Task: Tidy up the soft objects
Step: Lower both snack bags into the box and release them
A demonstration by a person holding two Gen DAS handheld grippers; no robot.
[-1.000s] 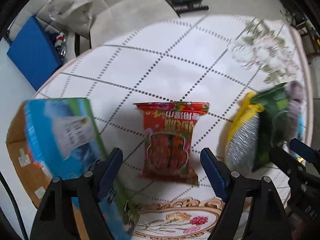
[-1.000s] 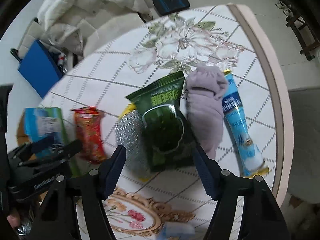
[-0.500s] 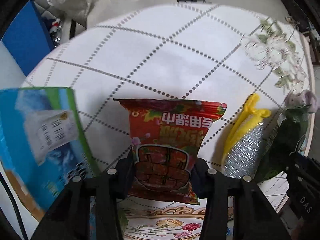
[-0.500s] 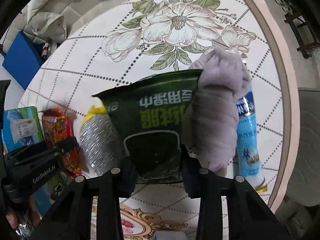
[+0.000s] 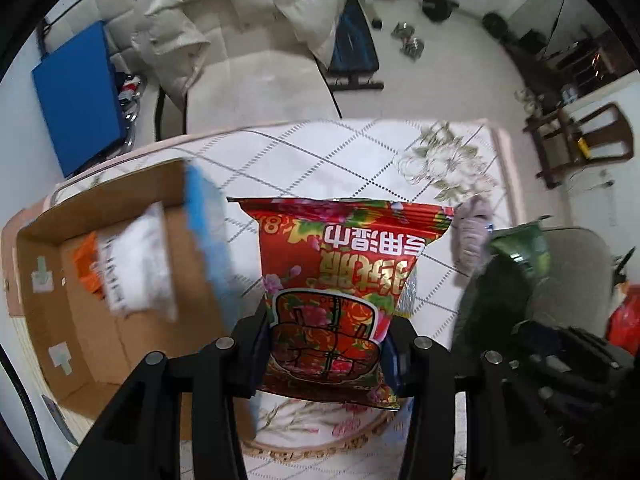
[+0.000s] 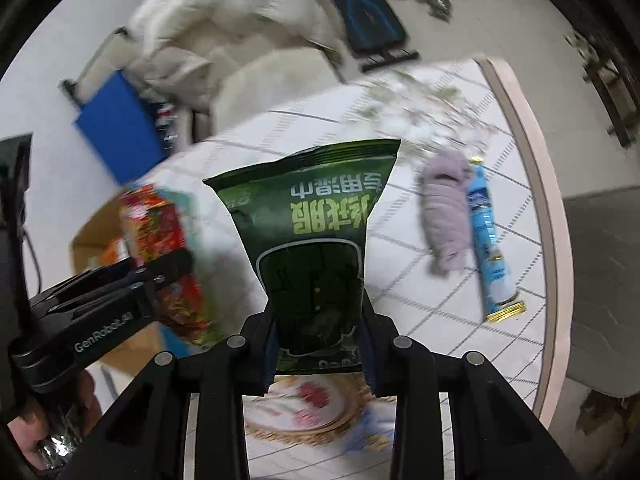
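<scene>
Desk (image 6: pixel 516 128): big and round, with a white cloth with flower pictures on it.
Cardboard box (image 5: pixel 132 248): open, at the desk's left edge, with white and orange things inside.
Left gripper (image 5: pixel 328 344): its jaws squeeze the red packet (image 5: pixel 340 276) at its bottom end, and the packet is up off the desk.
Right gripper (image 6: pixel 318 344): its jaws squeeze the green packet (image 6: pixel 316 236) at its bottom end, up off the desk too.
Purple soft cloth (image 6: pixel 448 216): lies on the desk, touching the blue tube.
Blue tube (image 6: pixel 490 236): lies on the desk near the right edge.
</scene>
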